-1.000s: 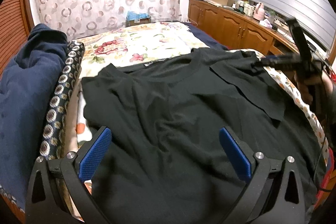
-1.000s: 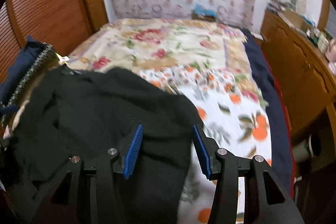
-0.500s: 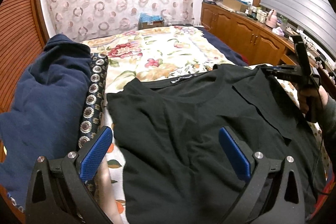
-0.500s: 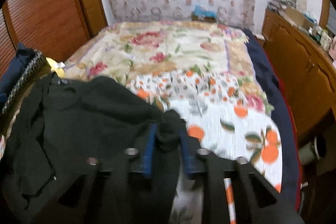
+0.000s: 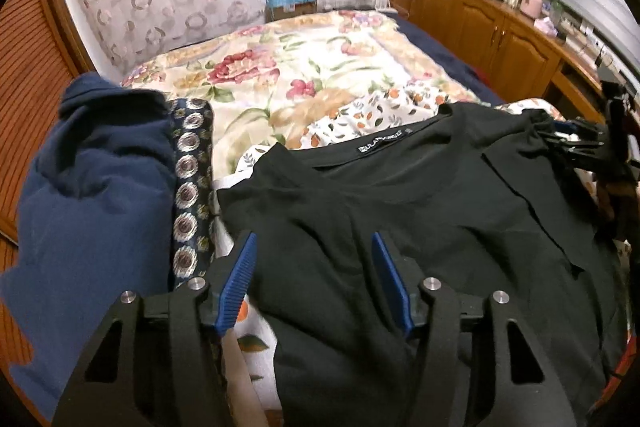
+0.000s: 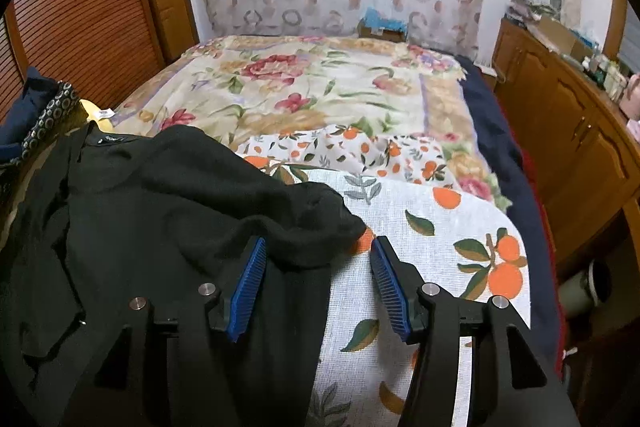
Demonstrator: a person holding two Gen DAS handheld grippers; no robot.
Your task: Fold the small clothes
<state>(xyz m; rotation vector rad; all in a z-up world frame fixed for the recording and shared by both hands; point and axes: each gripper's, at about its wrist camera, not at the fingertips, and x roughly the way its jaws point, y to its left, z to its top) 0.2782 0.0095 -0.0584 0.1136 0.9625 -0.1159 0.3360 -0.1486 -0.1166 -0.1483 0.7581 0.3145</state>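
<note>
A black T-shirt [image 5: 420,227] lies spread on the bed, collar label toward the headboard. In the left wrist view my left gripper [image 5: 314,263] hovers over the shirt's left edge. Its jaws are closing, with the cloth lying flat below and between the blue pads, not pinched. In the right wrist view the T-shirt [image 6: 160,195] ends in a bunched right shoulder that rests loose between the pads of my right gripper [image 6: 318,259], whose jaws are opening. The right gripper [image 5: 568,137] also shows at the shirt's far right corner in the left wrist view.
A navy garment [image 5: 92,195] and a dark circle-patterned cloth [image 5: 188,187] lie left of the shirt. The floral bedspread [image 5: 320,75] stretches to a box [image 5: 290,3] at the curtain. Wooden cabinets [image 5: 500,27] line the right; a louvred door [image 6: 80,7] stands left.
My left gripper slid left to the shirt's left edge and its jaws narrowed. The right gripper pinched the shirt's shoulder half a second ago and has since opened, leaving the cloth loose.
</note>
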